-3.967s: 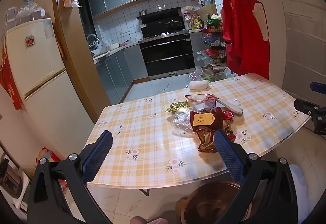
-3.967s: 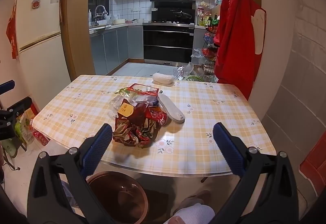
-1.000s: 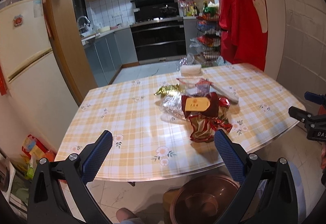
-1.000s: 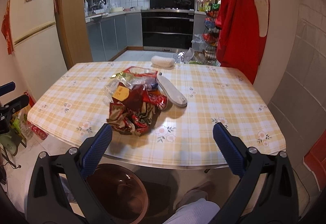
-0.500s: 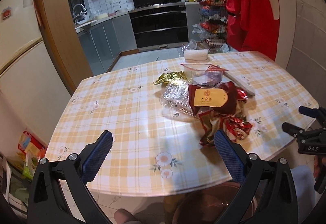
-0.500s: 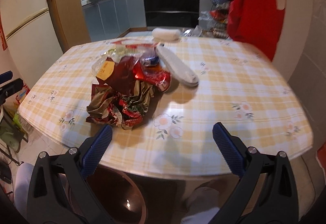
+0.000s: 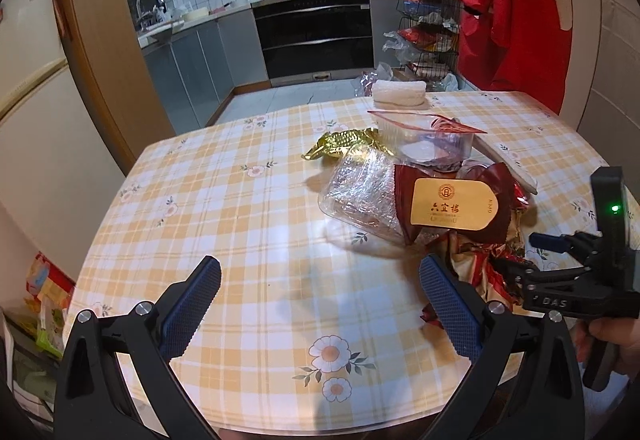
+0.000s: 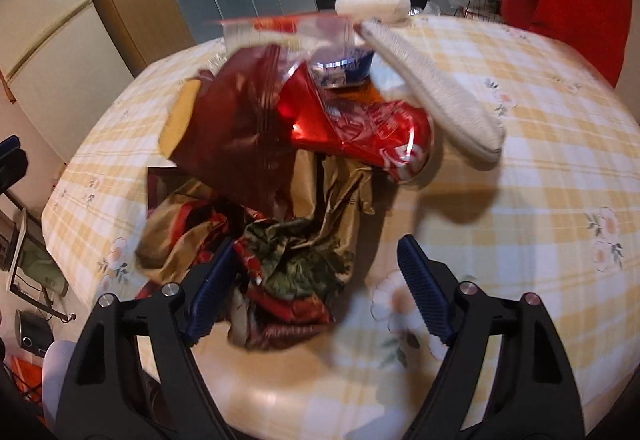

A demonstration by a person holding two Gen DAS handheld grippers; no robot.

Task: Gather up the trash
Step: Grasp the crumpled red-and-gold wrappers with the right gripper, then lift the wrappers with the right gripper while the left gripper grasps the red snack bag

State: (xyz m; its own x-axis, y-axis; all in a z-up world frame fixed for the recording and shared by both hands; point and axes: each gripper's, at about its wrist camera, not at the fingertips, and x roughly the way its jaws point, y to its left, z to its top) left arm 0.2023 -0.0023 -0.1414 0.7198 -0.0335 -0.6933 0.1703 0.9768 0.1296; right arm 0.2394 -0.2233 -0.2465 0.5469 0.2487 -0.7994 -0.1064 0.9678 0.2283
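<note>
Left wrist view: the left tool (image 7: pixel 320 300) hangs spread wide over bare checked cloth on the surface (image 7: pixel 224 207), gripping nothing. The trash pile (image 7: pixel 432 207) lies at about two o'clock from it: a clear plastic wrapper (image 7: pixel 360 191), a dark red packet with a gold label (image 7: pixel 456 209), a gold foil scrap (image 7: pixel 344 143) and a clear tray (image 7: pixel 424 143) behind. The right tool (image 7: pixel 560 252) comes in at three o'clock, low against the crumpled wrappers. Risk here, as I judge it: the two tools converge on one heap and could knock each other or push loose pieces toward the near edge.

Right wrist view: the right tool's (image 8: pixel 316 292) jaws are closing, the crumpled foil wrappers (image 8: pixel 288 256) between them; its left pad seems already against the foil, the right pad still clear. The wrappers are slick and springy, so a pinch on one fold may lift only part and drag the red bag (image 8: pixel 360 131) at twelve o'clock along. A long white pouch (image 8: pixel 432 95) at one o'clock and a rolled white cloth (image 8: pixel 372 5) beyond it look like non-trash and should stay put.
</note>
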